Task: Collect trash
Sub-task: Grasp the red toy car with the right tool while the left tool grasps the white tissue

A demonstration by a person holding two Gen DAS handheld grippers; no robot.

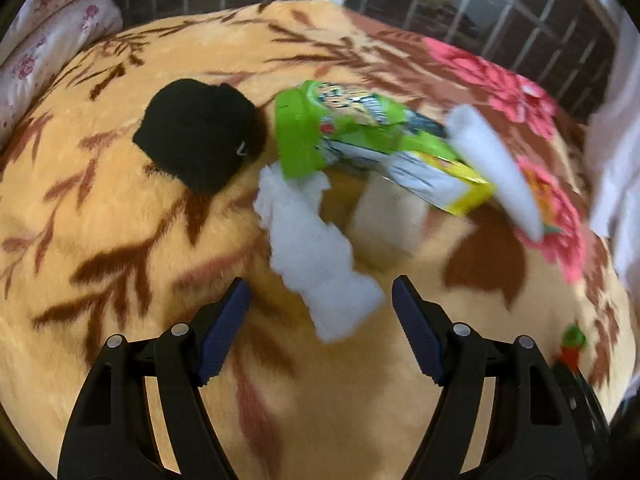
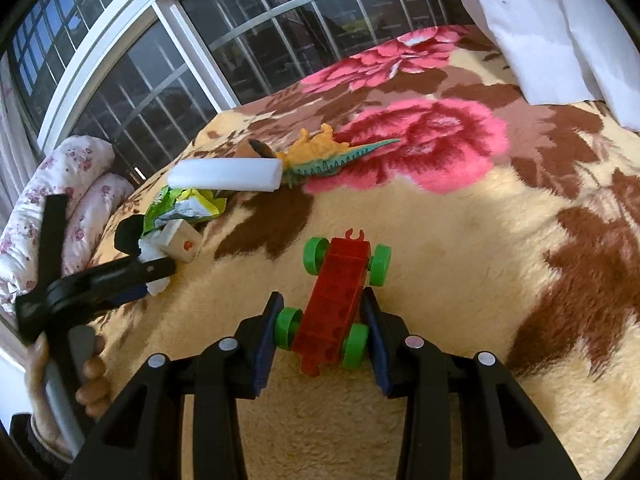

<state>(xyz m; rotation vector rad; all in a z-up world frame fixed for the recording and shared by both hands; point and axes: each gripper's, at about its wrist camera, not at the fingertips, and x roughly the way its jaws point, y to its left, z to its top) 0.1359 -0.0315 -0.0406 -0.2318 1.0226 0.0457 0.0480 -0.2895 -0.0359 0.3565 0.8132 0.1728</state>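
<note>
On the floral blanket point(image 1: 120, 220) lies a pile of trash: a torn white foam piece point(image 1: 316, 248), a green and yellow snack wrapper point(image 1: 360, 140), a long white foam strip point(image 1: 492, 164) and a black cloth point(image 1: 200, 136). My left gripper point(image 1: 320, 300) is open, its fingers on either side of the near end of the torn foam piece. In the right wrist view the left gripper point(image 2: 156, 276) reaches into that pile, with the wrapper point(image 2: 180, 208) and the foam strip point(image 2: 224, 176) beyond it. My right gripper point(image 2: 322, 312) has its fingers around a red toy car with green wheels point(image 2: 336, 300).
A wooden block point(image 1: 384, 216) lies under the wrapper and shows in the right wrist view point(image 2: 184, 240). An orange and green toy dinosaur point(image 2: 320, 152) lies past the foam strip. Floral pillows point(image 1: 48, 40) sit at the left. A barred window point(image 2: 200, 60) and a white curtain point(image 2: 560, 32) stand behind the bed.
</note>
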